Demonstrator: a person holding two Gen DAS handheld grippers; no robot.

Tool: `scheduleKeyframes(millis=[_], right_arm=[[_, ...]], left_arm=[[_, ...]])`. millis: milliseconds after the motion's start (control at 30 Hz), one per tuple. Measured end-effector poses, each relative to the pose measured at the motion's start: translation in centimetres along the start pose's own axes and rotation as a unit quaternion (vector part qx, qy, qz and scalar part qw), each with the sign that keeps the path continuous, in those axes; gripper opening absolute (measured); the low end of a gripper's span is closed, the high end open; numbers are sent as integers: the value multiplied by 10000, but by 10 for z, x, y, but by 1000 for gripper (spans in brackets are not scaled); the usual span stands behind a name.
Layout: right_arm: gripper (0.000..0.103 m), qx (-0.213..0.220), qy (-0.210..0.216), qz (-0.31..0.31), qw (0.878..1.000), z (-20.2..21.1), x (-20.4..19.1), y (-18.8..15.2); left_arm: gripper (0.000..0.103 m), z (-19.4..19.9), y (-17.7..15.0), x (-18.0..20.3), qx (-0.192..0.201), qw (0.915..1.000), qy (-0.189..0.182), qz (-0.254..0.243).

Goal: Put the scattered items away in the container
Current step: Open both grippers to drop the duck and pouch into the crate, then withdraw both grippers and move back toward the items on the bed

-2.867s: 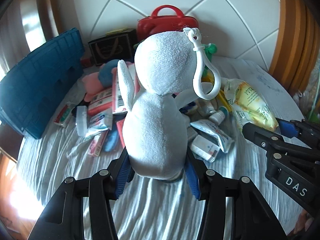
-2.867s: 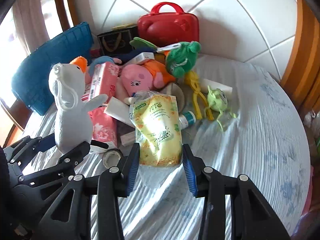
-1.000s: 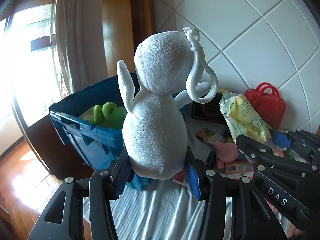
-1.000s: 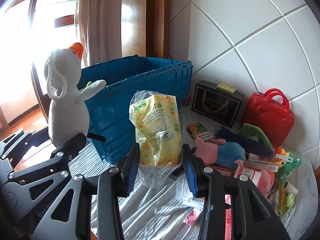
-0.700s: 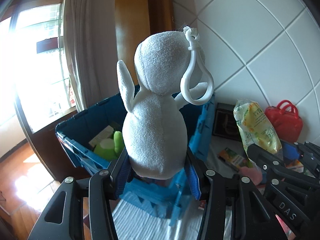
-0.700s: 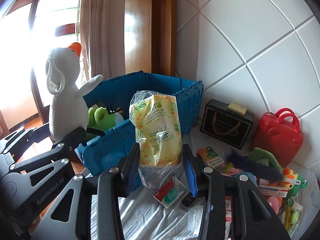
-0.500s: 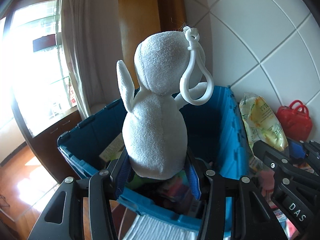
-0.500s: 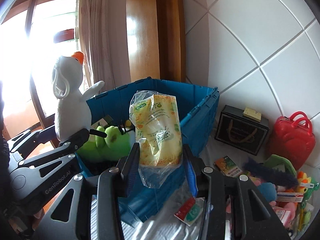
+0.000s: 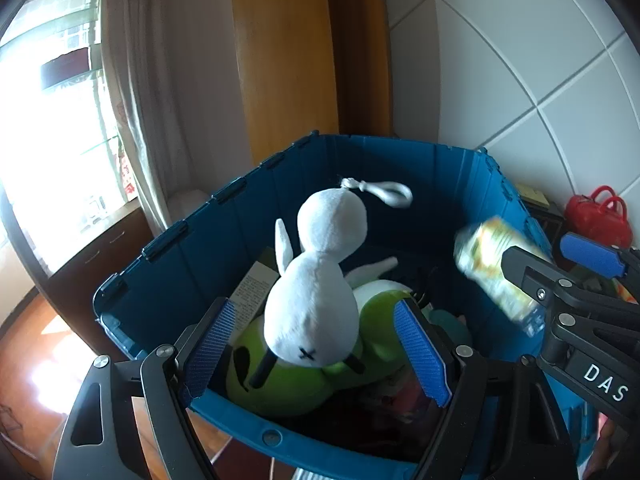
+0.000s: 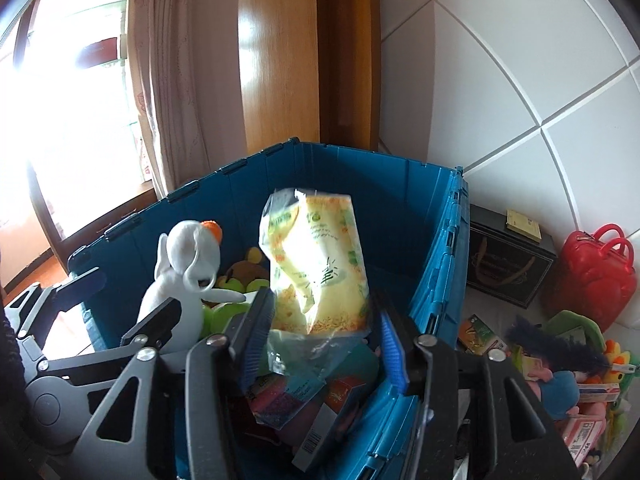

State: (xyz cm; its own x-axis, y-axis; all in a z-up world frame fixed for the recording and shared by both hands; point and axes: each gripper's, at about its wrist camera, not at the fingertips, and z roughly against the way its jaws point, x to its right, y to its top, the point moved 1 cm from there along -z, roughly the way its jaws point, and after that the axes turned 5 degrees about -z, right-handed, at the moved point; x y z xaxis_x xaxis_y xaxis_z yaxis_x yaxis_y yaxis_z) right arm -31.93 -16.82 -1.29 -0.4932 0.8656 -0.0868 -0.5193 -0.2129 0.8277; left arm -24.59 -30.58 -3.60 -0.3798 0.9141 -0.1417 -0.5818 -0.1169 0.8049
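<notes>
Left wrist view: left gripper [image 9: 316,354] over blue crate [image 9: 256,216], jaws spread wide, just been opening. White plush duck [image 9: 316,304] between the blue pads but clear of both, no longer pinched, back to camera, tilted away into crate w/ white clip loop [image 9: 390,194] flung out behind head. Under it, green plush [image 9: 280,384] plus a printed box [image 9: 250,292] inside crate. At right edge, right gripper's black frame marked DAS, yellow snack bag [image 9: 494,270] blurred just ahead of it, above crate's right side.

Right wrist view: right gripper [image 10: 320,340] also above crate [image 10: 436,264], jaws apart, just been opening. Yellow snack bag [image 10: 316,264] between pads, not pressed by either; clear bottom end crumpled low betw. them, bag leaning slightly. Can't tell if bag touches crate contents yet. Below: pink and red boxes [image 10: 316,404], barcode carton, jumbled in crate. Left gripper [image 10: 132,300] visible at left, duck [image 10: 184,276] w/ orange beak loose betw. its jaws, over green plush [image 10: 224,312].

Outside crate, right side, on the white striped bed cover [image 10: 496,312]: black gift bag [image 10: 508,268], red handbag [image 10: 592,276], more plush and small packs [image 10: 576,384] still scattered. Curtain [image 10: 168,80] and wood frame behind crate, bright window at left.
</notes>
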Motion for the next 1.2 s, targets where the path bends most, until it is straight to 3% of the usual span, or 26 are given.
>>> scheduleKeyframes(millis=[33,67,267,333,400,867,1200], right_arm=[[74,2,-51,-30,10000,-1,1,0],[77,10,-98,-58,9999,-1,1,1],[81,92,-303,-156,9994,11,3,-1],[93,95,-349,-137,9993,16,1,-3],[100,93,-376,-109,9992,19,-2,-5],[100,87,-628,-168,9978,53,-2,-23],[100,152,-1077,-562,9925,89,45,-44]], left_arm=[[82,-1,-1,-1,-9,10000,-23,2],[82,-1,-2,-2,-20,10000,-42,5],[83,4,-7,-3,-65,9998,-175,60],[83,5,-8,-3,-77,9998,-192,52],[83,7,-8,-3,-80,9997,-220,37],[85,34,-17,-2,-3,9989,-446,116],[85,60,-18,53,157,9955,-893,-267]])
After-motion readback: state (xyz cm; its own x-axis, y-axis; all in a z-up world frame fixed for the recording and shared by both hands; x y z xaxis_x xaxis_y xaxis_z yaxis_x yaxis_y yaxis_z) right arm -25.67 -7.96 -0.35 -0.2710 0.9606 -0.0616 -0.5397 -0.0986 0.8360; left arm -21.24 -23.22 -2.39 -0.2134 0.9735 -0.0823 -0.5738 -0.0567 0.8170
